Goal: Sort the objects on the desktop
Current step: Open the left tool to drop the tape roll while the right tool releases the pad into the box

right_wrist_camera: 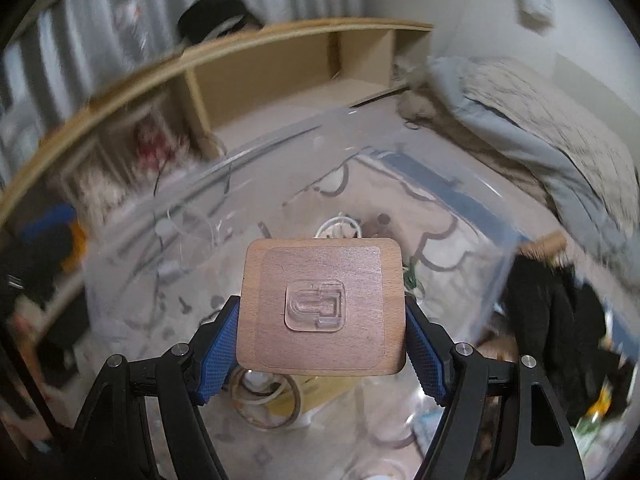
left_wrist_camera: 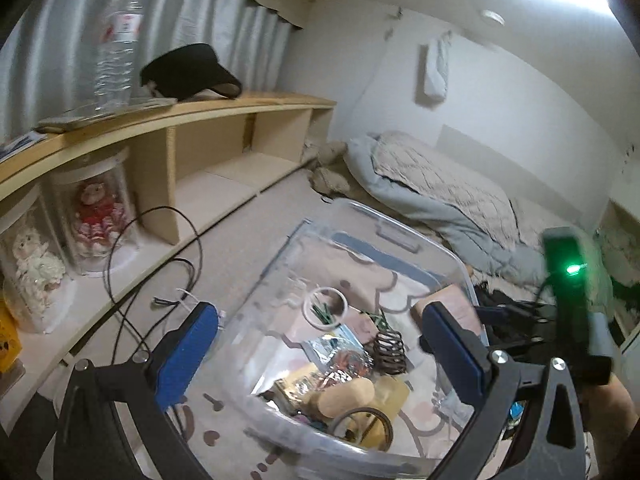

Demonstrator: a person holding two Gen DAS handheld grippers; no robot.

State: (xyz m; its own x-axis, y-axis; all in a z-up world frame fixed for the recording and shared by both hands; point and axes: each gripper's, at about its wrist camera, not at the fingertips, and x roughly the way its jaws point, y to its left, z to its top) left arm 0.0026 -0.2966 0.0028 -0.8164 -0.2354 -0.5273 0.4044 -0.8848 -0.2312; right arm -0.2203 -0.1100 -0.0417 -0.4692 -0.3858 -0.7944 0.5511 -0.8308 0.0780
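A clear plastic bin [left_wrist_camera: 400, 236] stands on the patterned mat and holds several small items, among them a white tape ring [left_wrist_camera: 325, 305], a foil packet [left_wrist_camera: 340, 358] and a brown spiral clip [left_wrist_camera: 390, 350]. My left gripper [left_wrist_camera: 320, 346] hovers over the bin's near side, open and with nothing between its blue pads. My right gripper [right_wrist_camera: 322, 320] is shut on a square wooden block [right_wrist_camera: 320, 304] that has a clear plastic hook mount on its face, and it holds the block above the bin [right_wrist_camera: 476, 208]. In the left wrist view the block [left_wrist_camera: 456, 300] shows at the bin's right rim.
A low wooden shelf [left_wrist_camera: 168, 116] runs along the left, with a water bottle [left_wrist_camera: 118, 40] and a black visor [left_wrist_camera: 188, 72] on top and dolls in clear cases [left_wrist_camera: 96, 212] below. Black cables [left_wrist_camera: 120, 264] lie beside the bin. Bedding [left_wrist_camera: 440, 188] lies behind, dark clothing [right_wrist_camera: 560, 320] to the right.
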